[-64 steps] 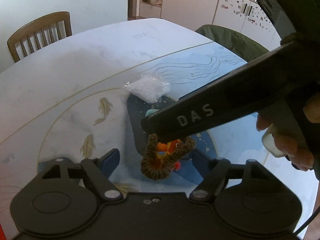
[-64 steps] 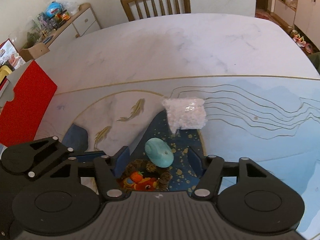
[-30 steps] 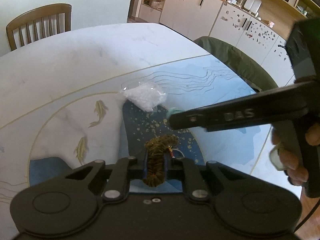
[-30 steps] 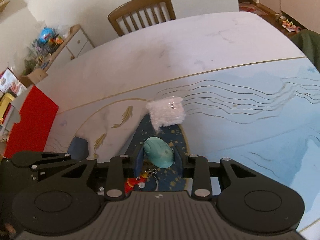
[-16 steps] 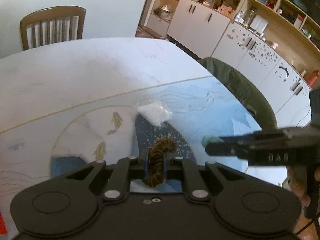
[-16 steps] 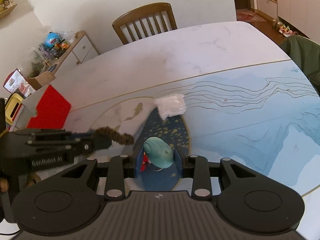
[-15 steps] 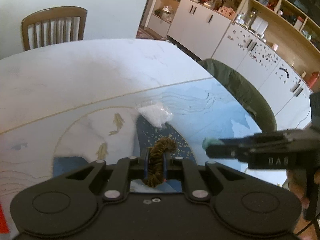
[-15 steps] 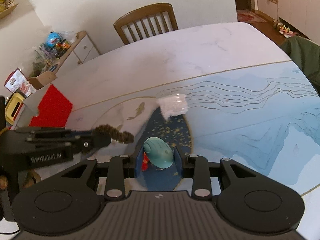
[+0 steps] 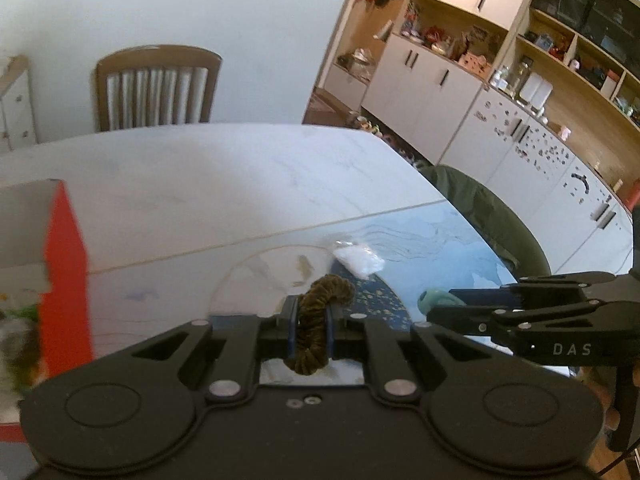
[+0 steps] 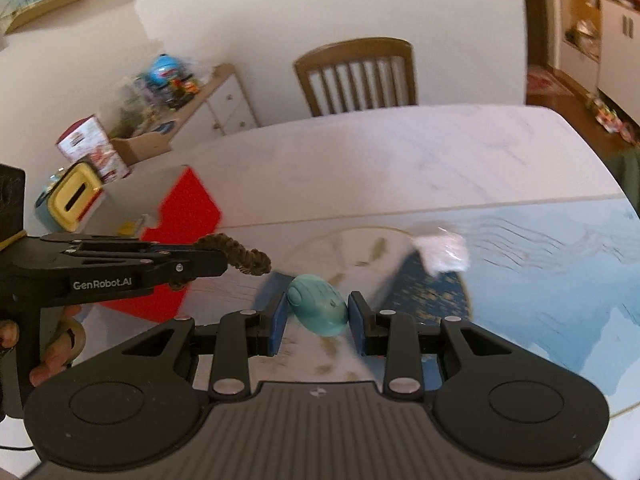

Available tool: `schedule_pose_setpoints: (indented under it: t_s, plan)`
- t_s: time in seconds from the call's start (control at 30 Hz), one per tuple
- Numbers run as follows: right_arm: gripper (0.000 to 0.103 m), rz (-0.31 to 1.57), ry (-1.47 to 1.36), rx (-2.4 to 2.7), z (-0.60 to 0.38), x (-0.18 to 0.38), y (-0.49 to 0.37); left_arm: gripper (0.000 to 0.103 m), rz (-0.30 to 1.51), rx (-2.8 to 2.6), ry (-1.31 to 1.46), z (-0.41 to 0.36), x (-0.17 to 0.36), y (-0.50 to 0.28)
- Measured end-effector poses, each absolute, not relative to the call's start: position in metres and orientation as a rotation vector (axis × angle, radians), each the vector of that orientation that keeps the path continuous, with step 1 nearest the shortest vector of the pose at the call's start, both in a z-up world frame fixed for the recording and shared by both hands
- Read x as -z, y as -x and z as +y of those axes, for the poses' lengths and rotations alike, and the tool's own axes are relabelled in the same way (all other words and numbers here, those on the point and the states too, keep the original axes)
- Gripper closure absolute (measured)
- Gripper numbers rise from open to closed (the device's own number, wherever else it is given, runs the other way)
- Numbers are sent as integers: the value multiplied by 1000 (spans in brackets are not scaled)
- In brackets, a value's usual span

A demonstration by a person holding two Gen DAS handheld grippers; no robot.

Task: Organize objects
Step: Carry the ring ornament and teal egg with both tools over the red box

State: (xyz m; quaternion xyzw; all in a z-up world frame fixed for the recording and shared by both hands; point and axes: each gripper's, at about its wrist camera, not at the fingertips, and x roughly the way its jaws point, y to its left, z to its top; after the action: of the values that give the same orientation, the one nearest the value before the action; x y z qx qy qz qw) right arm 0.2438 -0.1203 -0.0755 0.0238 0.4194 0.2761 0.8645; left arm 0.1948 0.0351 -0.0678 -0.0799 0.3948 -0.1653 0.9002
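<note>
Both pairs of fingers are clenched on small objects above the table (image 9: 240,184). Left gripper (image 9: 311,322) pinches a brown fuzzy loop (image 9: 320,312), a scrunchie-like ring of dark plush, between its blue pads (image 9: 291,332); the loop stands upright in the grip and arches forward past the fingertips. In the right wrist view the same loop (image 10: 236,256) sticks out from the tip of that gripper (image 10: 200,264), which comes in from the left with a hand (image 10: 48,344) on its handle.

Right gripper (image 10: 317,312) clamps a teal computer mouse (image 10: 318,310) crosswise between its blue pads (image 10: 278,324), held clear of the tabletop (image 10: 400,160). From the left wrist view only the nose of the mouse (image 9: 434,299) shows at the tip of the right gripper (image 9: 444,304).

A small clear bag of white material (image 10: 440,254) lies on the blue painted mat (image 10: 552,280), near the dark blue patch. A red box (image 10: 180,248) sits at the table's left side, its open top (image 9: 24,220) visible beside the left gripper. A wooden chair (image 10: 356,76) stands at the far edge.
</note>
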Motion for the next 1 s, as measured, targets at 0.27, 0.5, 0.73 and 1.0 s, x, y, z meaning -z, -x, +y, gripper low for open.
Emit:
schedule_pose_setpoints:
  t_s: [0.27, 0.5, 0.73, 1.0]
  plan:
    - [70, 829, 17, -680, -53, 51, -227, 91, 781, 269, 169, 88, 44, -175]
    - [70, 798, 64, -755, 0, 38, -216, 91, 766, 194, 178, 137, 33, -162]
    - [70, 794, 96, -789, 46, 34, -213, 91, 748, 145, 196, 180, 24, -153]
    - [70, 801, 116, -804, 92, 36, -215, 91, 742, 73, 205, 236, 20, -149]
